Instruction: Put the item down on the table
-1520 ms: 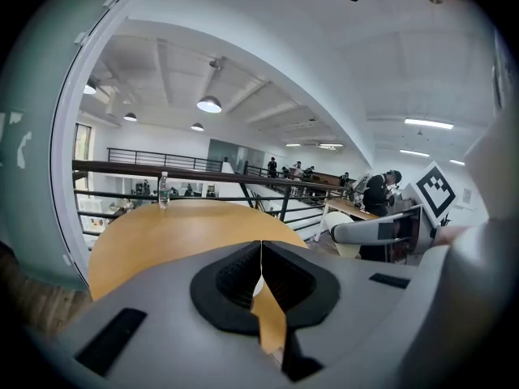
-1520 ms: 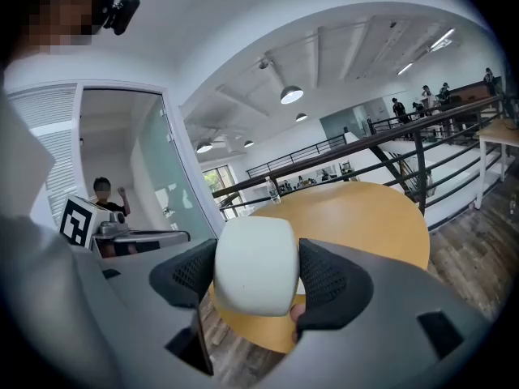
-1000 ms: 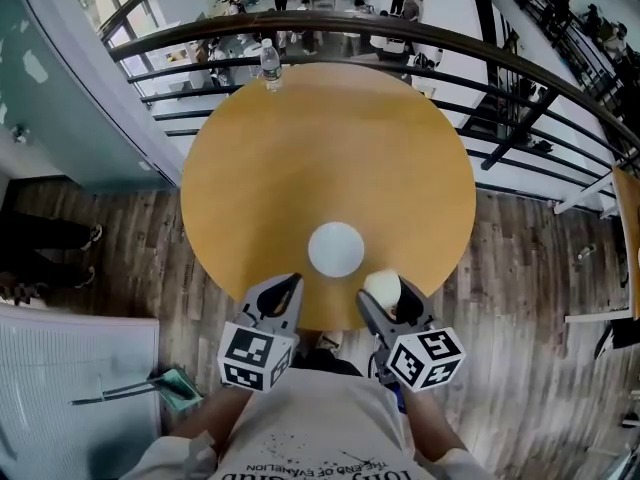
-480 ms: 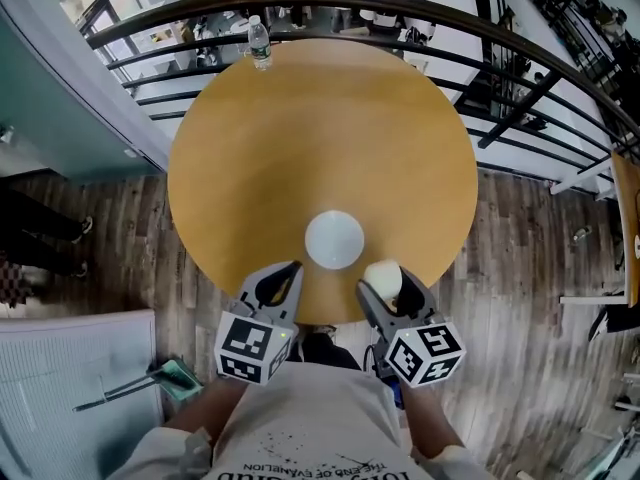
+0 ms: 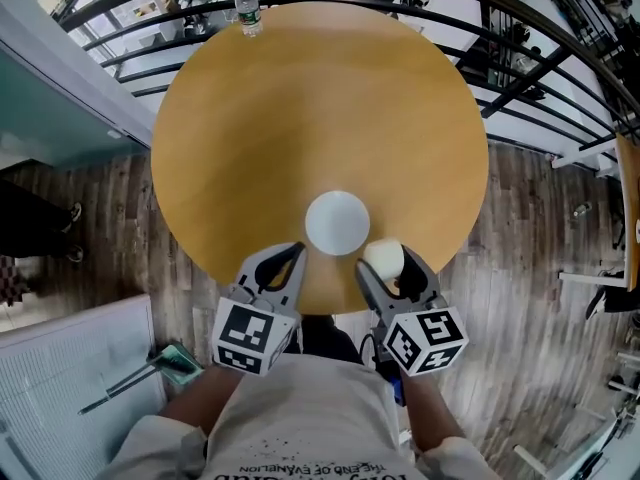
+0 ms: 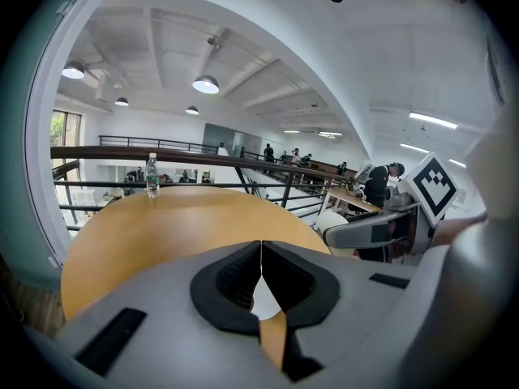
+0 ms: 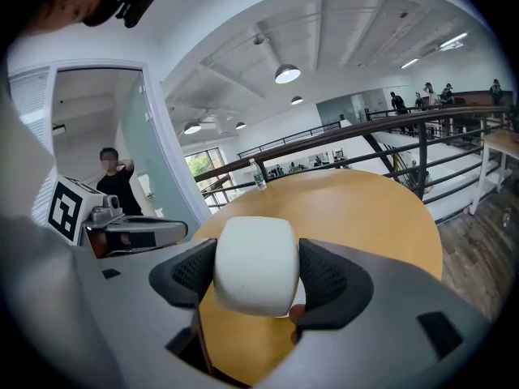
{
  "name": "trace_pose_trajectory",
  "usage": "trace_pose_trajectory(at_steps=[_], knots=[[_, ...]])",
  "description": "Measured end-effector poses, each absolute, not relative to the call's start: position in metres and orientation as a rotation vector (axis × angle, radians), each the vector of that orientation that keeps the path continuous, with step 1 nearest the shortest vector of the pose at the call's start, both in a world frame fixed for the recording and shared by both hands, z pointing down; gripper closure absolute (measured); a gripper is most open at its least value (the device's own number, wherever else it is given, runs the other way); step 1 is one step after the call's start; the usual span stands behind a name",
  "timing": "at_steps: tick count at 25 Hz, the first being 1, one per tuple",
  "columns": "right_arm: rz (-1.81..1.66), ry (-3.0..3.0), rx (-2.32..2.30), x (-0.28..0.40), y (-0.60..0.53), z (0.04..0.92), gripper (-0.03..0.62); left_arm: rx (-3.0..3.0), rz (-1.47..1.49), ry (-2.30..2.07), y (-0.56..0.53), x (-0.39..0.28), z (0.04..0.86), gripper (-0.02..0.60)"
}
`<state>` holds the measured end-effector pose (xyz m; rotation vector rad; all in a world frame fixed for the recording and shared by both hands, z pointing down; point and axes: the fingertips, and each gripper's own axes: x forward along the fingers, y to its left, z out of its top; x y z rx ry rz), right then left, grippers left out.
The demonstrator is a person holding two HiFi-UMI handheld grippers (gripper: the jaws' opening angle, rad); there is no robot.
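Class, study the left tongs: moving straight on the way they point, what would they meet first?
Probably the white disc on the round table, which shows just beyond the shut left tongs; their height above it is unclear, so they might pass over it.

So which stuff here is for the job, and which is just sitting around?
For the job: white item, clamped in the right gripper; round wooden table.
Just sitting around: white disc on the table; water bottle at the far edge; left gripper, shut on nothing.
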<state>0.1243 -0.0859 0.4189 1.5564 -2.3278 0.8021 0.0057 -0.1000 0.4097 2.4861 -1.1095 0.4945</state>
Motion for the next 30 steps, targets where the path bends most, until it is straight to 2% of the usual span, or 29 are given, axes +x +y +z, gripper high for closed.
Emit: trace_pose_trajectory(at_steps=[30], knots=[[0.857,-2.184,1.54,0.103,-0.14,0.496,0.278,2.471,0.52,-1.04,-0.146,0.002,0.469,0.558]])
